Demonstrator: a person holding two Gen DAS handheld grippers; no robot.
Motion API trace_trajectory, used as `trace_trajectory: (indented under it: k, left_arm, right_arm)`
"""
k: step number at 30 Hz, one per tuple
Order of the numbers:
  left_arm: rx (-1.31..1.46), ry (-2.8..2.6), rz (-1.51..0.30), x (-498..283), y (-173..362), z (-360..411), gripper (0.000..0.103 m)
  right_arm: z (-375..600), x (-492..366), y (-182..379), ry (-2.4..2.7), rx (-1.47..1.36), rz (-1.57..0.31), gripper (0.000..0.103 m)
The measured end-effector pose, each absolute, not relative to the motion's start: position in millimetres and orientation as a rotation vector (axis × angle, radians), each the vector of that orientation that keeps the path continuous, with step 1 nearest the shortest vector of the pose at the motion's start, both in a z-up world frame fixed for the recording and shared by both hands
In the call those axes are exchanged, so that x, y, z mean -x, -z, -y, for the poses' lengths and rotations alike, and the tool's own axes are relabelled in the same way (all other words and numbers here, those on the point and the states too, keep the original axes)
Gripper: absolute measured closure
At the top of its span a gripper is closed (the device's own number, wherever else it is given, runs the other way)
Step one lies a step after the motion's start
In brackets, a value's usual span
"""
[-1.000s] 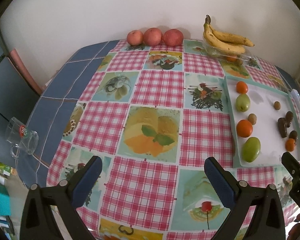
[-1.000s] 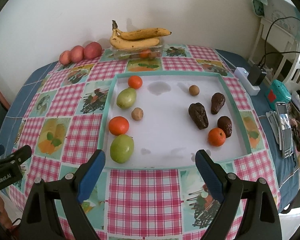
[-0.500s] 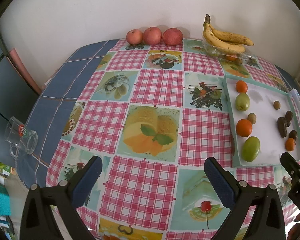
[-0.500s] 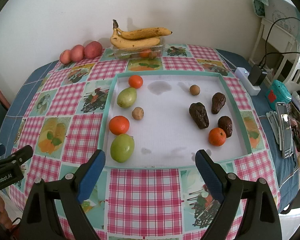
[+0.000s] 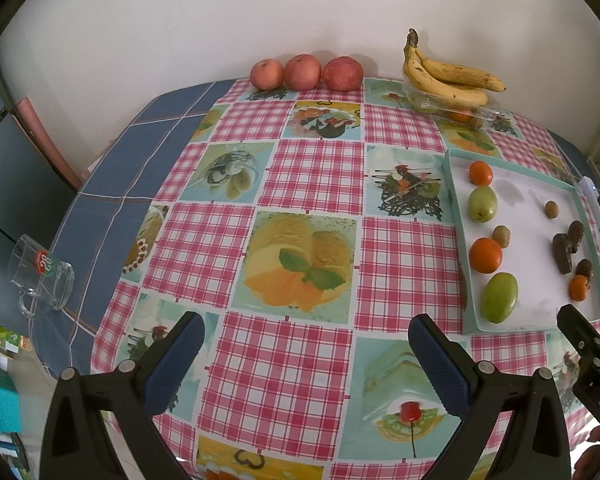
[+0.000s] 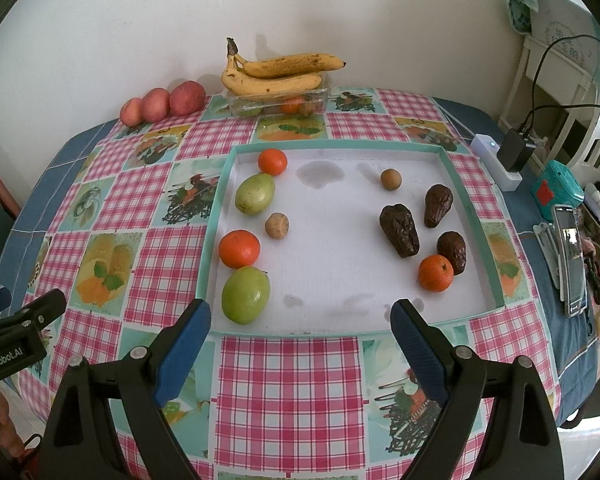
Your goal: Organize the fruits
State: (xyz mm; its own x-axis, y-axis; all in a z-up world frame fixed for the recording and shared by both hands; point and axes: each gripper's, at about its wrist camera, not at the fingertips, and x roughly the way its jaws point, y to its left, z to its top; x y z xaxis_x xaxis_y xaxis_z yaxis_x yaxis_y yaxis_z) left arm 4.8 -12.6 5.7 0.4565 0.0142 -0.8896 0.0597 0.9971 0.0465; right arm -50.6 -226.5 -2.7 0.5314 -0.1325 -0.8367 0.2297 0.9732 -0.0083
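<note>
A shallow white tray with a teal rim [image 6: 380, 145] [image 5: 456, 216] holds mixed fruit: two green fruits [image 6: 245, 294] [image 6: 255, 193], three oranges [image 6: 239, 249] [image 6: 435, 273] [image 6: 272, 161], three dark wrinkled avocados [image 6: 399, 229], and two small brown fruits [image 6: 277, 225]. My right gripper [image 6: 300, 336] is open and empty, just before the tray's near rim. My left gripper [image 5: 306, 340] is open and empty over the checked tablecloth, left of the tray.
Three red apples [image 5: 304, 72] line the wall. Bananas [image 6: 276, 74] lie on a clear box [image 6: 278, 104] of fruit behind the tray. A glass mug [image 5: 40, 276] lies at the table's left edge. A power strip [image 6: 496, 162] and a phone [image 6: 571, 260] are on the right.
Both grippers have drifted slightly; the scene has shifted a little in each view. Nothing was grasped or released.
</note>
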Motion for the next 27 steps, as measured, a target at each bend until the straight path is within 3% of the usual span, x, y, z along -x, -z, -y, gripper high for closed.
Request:
trace_trajectory:
  k: [27]
  left_arm:
    - [-0.072,0.032,-1.099,-3.9,-6.3,14.4,0.0]
  right_arm:
    - [224.2,51.8,5.1,0.202,-0.103,-0.994,0.011]
